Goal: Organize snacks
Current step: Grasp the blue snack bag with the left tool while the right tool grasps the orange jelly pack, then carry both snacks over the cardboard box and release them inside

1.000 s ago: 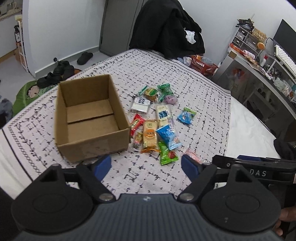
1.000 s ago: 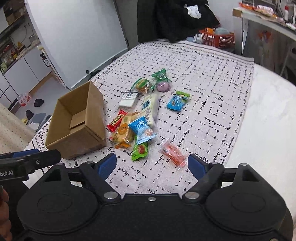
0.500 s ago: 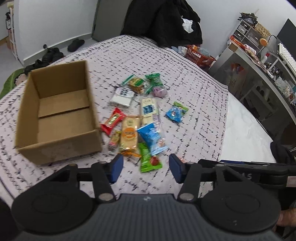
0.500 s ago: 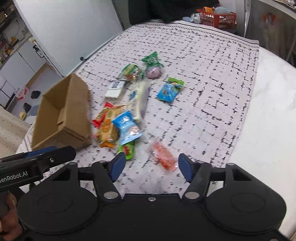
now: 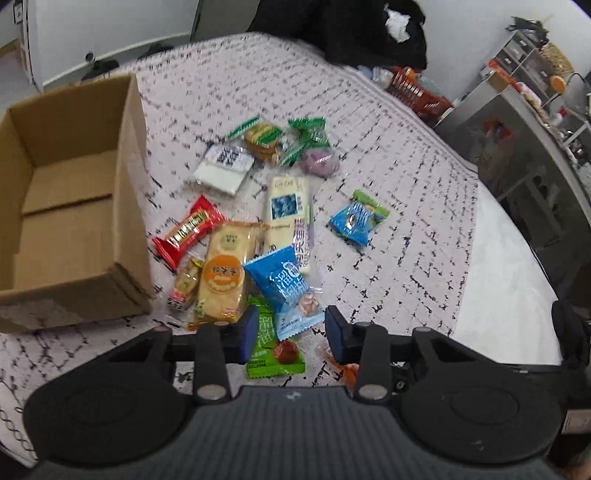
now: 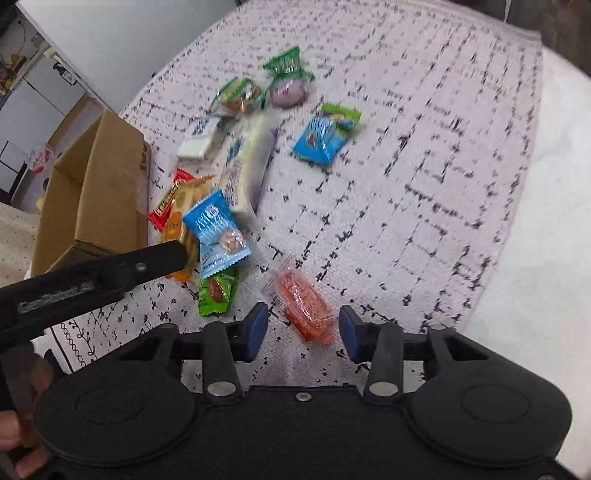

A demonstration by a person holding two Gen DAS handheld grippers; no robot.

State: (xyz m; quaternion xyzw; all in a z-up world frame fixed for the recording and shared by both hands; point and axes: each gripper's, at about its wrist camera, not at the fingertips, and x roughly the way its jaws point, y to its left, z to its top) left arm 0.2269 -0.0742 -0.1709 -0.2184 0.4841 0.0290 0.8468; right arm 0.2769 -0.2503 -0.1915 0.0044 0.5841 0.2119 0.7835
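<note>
Several snack packets lie in a loose heap on the patterned cloth [image 5: 406,192], right of an open, empty cardboard box [image 5: 74,206]. My left gripper [image 5: 291,334] hovers low over the near end of the heap. Its jaws are closing, with a green packet [image 5: 275,350] and the corner of a blue packet [image 5: 288,288] showing between them, apart from the pads. My right gripper [image 6: 303,330] is closing too, and an orange clear packet [image 6: 304,308] lies between its fingers without touching them. In the right wrist view the box [image 6: 99,192] stands at the left.
An orange cracker packet [image 5: 221,273], a red bar [image 5: 188,230] and a long white packet [image 5: 290,218] lie by the box. A lone blue packet [image 5: 356,219] sits to the right. Bare white mattress [image 5: 498,295] borders the cloth. Dark clothes [image 5: 369,33], a red basket [image 5: 417,94] and a desk stand behind.
Both grippers have come down and forward toward the near snacks. Their jaws have narrowed from wide open. The green packet and the orange packet now sit between the fingers.
</note>
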